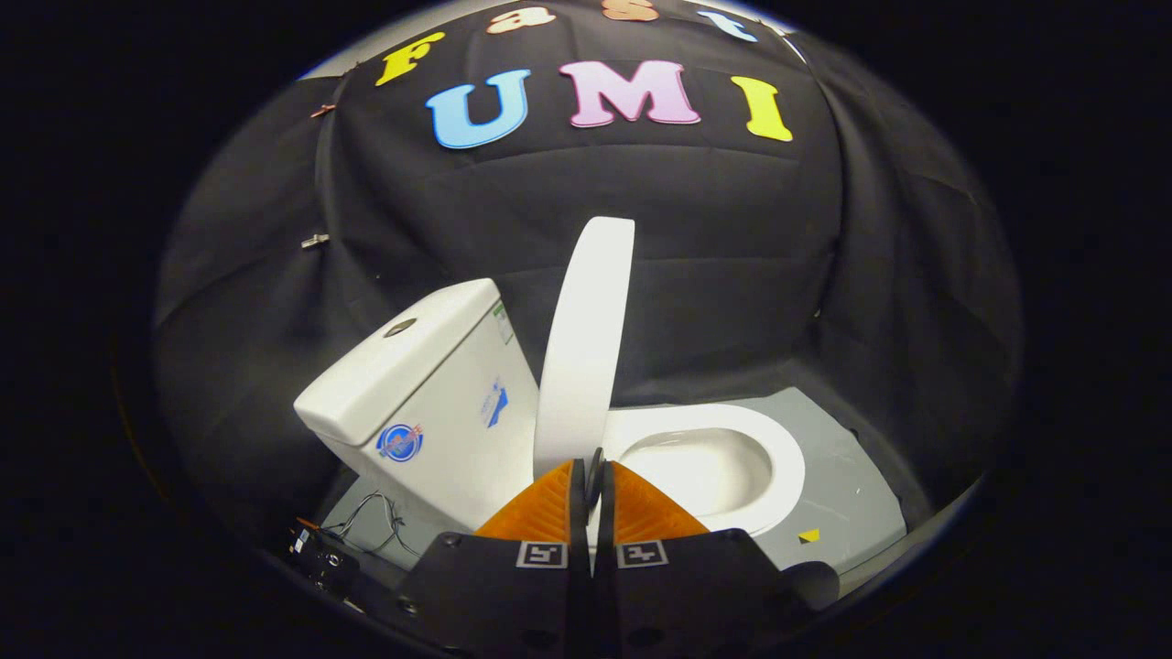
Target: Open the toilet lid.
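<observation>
Already we see the toilet lid (586, 348) standing nearly upright between the tank (430, 394) and the bowl (723, 462), stiff, smooth plastic best taken by its rim, our hand-held gripper (593, 476) closed together just before its lower edge.

White toilet lid (586, 339) — raised, upright

Black cloth wall (687, 229) encloses the booth — creased, dimly lit; grey floor panel (838, 476) below, loose wires (371, 517) at one corner.
</observation>
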`<state>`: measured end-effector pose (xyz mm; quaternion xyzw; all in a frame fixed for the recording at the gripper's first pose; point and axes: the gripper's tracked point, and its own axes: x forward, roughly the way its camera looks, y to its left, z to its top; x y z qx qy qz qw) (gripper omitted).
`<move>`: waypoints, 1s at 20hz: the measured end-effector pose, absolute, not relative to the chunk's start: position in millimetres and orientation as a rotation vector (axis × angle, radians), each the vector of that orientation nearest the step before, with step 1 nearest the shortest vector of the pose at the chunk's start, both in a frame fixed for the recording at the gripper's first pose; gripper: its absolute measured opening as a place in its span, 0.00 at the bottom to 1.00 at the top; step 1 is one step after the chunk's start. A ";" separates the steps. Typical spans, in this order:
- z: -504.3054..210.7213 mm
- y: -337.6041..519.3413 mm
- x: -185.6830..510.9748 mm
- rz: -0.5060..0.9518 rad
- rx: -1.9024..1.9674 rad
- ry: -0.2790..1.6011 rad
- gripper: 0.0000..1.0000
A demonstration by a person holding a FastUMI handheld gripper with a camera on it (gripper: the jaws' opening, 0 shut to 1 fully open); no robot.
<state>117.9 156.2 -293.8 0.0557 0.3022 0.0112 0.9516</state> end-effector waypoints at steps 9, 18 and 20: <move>-290.9 233.2 126.9 0.138 -0.021 0.592 0.05; -298.0 272.2 130.3 0.205 -0.066 0.602 0.06; -297.1 275.0 129.5 0.219 -0.062 0.596 0.06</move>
